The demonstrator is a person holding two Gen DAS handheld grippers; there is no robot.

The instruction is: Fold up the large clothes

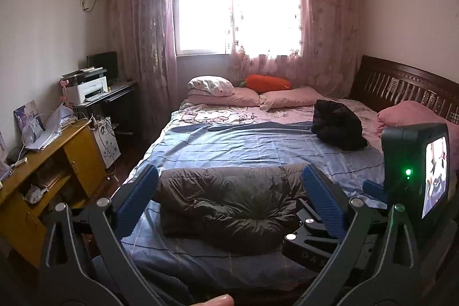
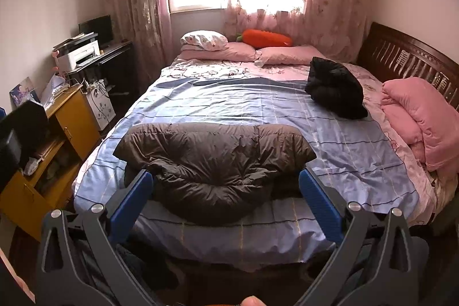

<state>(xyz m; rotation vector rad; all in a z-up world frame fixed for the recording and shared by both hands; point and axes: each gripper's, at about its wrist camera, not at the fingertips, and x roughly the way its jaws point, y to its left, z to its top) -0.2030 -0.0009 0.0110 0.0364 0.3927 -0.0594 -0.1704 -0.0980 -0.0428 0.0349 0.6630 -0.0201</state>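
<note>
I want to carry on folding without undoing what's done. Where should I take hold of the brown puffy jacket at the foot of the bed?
Probably take the brown jacket at its two outer ends, one tool each, coming in low from the foot of the bed. It lies as a wide bundle across the bed, with thinner flaps showing at the ends and a bulging, harder-to-pinch middle. Both tools are open.

Dark brown quilted down jacket [image 2: 213, 159]: folded into a compact puffy bundle, rounded edge nearest the foot of the bed, lying flat on the blue striped sheet. Black padded garment [image 2: 334, 86]: crumpled heap, well apart, toward the headboard side.
</note>
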